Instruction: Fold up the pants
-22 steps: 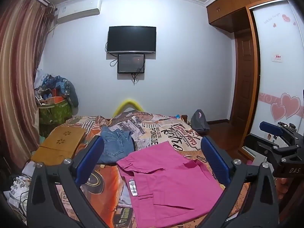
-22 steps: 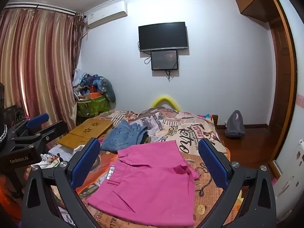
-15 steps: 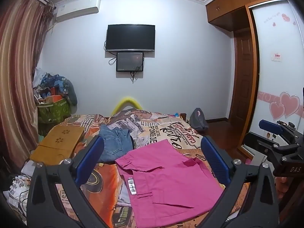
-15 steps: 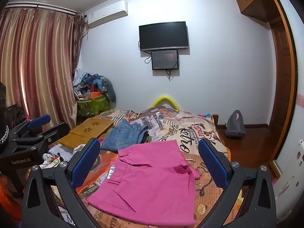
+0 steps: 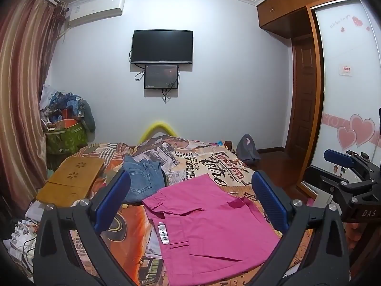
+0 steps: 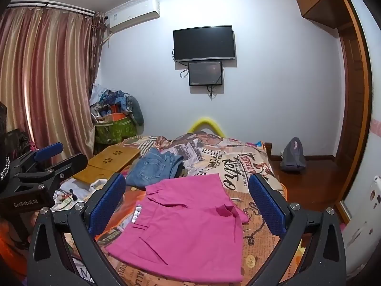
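Pink pants (image 5: 204, 224) lie folded flat on the patterned bedspread (image 5: 214, 162), with a white label near the left edge; they also show in the right wrist view (image 6: 185, 228). My left gripper (image 5: 190, 202) is open and empty, held above the near part of the pants. My right gripper (image 6: 187, 202) is open and empty, also above the pants. Each gripper shows at the edge of the other's view: the right gripper (image 5: 345, 166) and the left gripper (image 6: 45, 162).
Folded blue jeans (image 5: 142, 178) lie behind the pink pants. A wooden lap tray (image 5: 71, 178) sits on the bed's left. A cluttered green basket (image 5: 64, 138) stands by the curtain. A grey bag (image 5: 246, 147) is on the floor at right, near the wardrobe.
Both views have shifted only very slightly; the pants lie as before and both grippers stay open.
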Motion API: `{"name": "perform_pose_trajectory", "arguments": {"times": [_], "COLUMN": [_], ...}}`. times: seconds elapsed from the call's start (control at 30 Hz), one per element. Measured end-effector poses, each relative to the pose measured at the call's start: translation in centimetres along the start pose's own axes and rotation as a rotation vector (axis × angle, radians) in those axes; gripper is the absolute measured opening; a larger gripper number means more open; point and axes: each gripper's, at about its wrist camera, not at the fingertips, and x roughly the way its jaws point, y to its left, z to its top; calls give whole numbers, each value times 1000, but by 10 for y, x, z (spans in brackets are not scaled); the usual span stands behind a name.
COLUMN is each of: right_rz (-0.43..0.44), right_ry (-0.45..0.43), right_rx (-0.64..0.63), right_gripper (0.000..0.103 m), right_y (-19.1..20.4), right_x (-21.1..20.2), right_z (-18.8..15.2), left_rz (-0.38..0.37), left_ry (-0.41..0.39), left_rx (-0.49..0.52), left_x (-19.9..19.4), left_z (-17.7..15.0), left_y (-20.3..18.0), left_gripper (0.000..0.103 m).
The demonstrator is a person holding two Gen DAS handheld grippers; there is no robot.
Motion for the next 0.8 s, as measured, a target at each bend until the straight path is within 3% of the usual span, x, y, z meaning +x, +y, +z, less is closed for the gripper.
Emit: {"name": "perform_pose_trajectory", "arguments": {"times": [0.8], "right_rz": [-6], "right_ry": [7], "right_rx": [-8], "right_gripper": [103], "right_y": [-3], "right_x": [-1], "right_z": [2], "left_rz": [-12], "left_ry": [-2], "left_rx": [0], "left_x": [0], "left_z": [0], "left_y": [0], "left_gripper": [103]}}
